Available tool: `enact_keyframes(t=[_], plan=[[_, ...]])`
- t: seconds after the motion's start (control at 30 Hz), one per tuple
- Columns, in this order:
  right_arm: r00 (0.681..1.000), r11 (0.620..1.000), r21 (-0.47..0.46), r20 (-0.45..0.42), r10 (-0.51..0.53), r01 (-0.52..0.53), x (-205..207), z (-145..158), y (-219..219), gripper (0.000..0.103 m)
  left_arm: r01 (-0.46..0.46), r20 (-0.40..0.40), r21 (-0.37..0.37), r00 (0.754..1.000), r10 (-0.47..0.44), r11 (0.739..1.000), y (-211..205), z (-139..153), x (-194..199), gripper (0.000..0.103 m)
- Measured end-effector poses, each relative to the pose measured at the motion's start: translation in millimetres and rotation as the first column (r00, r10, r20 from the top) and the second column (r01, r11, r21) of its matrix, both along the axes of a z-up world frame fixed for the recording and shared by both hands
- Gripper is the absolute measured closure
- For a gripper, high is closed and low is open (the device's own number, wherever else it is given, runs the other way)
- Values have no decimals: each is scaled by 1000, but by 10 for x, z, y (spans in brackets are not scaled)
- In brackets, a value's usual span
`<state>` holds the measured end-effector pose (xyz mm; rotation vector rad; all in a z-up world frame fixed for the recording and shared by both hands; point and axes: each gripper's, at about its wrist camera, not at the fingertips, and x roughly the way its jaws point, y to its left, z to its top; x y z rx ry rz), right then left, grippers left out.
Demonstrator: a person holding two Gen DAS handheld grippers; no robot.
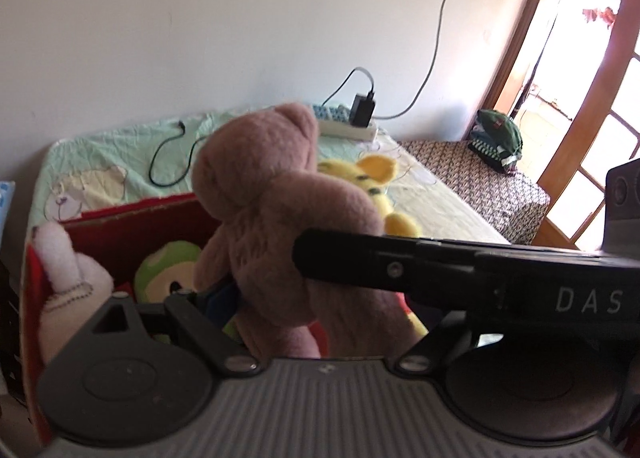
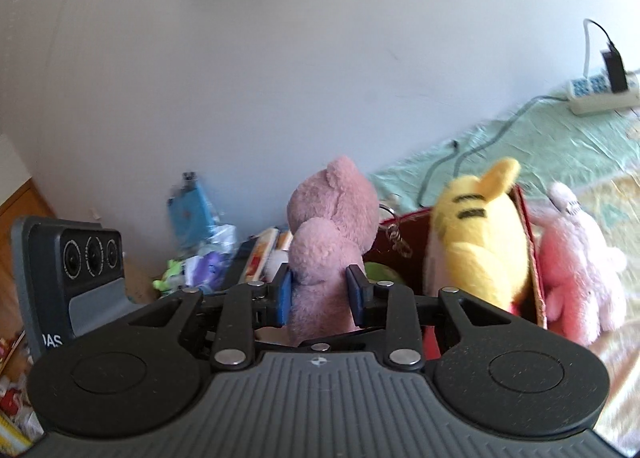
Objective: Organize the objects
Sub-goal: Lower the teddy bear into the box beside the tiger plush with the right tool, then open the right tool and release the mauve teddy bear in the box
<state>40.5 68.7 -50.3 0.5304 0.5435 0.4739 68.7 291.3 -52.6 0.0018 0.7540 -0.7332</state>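
Right hand-held gripper: its 2 blue-padded fingers are closed onto the waist of the dusty-pink plush teddy bear, 1 pad on each side of the body. Bear is upright, its back toward the right wrist camera, and held over the open red cardboard box.

Left wrist view: the same bear fills the centre, above the box. A long black bar of the right hand-held gripper, with the letters "DAS" in white, crosses in front of the bear's lower body from the right edge. Left hand-held gripper: only 1 blue pad tip shows beside the bear's leg; the other finger is hidden behind the plush and the bar, so I cannot tell whether it is spread or closed, or whether it touches the bear.

Box contents: a pale pink plush rabbit against the near-left wall and a round green and yellow plush toy on the box floor. In the right wrist view a yellow plush tiger with black stripes stands at the box, and a bright pink plush toy leans just outside its wall.

Box rests on a bed with a mint green printed sheet. A white power strip with a black charger plugged in lies at the far edge by the wall.
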Motion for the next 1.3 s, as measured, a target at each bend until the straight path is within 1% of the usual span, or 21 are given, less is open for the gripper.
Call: enact_keyframes(t=[0.2, 0.27, 0.37, 0.47, 0.57, 1.0, 1.3], plan=[[996, 999, -28, -76, -43, 41, 110, -170, 11, 73, -3, -65, 22, 998, 4, 1000, -70, -257, 218, 17], [995, 998, -34, -85, -60, 57, 118, -199, 7, 73, -1, -73, 17, 997, 2, 1000, -70, -294, 242, 16], [992, 997, -36, -101, -77, 73, 96, -199, -34, 73, 7, -81, 16, 997, -5, 1000, -92, -319, 274, 11], [987, 995, -60, -132, -93, 86, 129, -225, -6, 73, 5, -101, 24, 995, -3, 1000, -112, -368, 296, 11], [984, 994, -48, -149, -102, 95, 126, -274, -36, 73, 3, -124, 21, 992, 0, 1000, -138, -419, 313, 9], [983, 995, -27, -160, -95, 92, 80, -327, -86, 74, -1, -133, 48, 991, 8, 999, -189, -455, 305, 7], [982, 996, -16, -168, -88, 86, 74, -335, -108, 74, 4, -137, 73, 991, 6, 997, -217, -459, 310, 4]])
